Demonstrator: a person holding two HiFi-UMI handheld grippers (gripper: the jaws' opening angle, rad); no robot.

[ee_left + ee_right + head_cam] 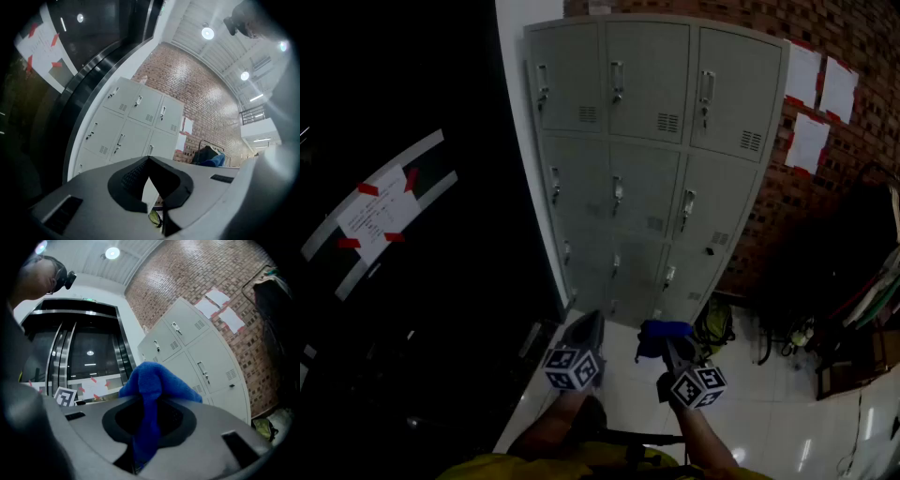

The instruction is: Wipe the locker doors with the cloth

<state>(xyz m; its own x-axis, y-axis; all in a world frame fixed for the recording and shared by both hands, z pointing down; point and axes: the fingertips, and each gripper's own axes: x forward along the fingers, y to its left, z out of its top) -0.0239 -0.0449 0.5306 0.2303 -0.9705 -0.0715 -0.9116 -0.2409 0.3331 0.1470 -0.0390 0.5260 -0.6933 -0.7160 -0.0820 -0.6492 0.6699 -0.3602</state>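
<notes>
Two grippers were held low over the pale floor (623,398). The left gripper (591,321) was clenched on nothing, while the right gripper (673,349) was clamped on the blue cloth (661,329). Beyond, well apart from the cloth, the grey lockers (647,159) were set against a brick wall (862,37).

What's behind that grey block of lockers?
A red brick wall rises behind the lockers, with white paper sheets taped beside them. The lockers hide the wall directly behind.
</notes>
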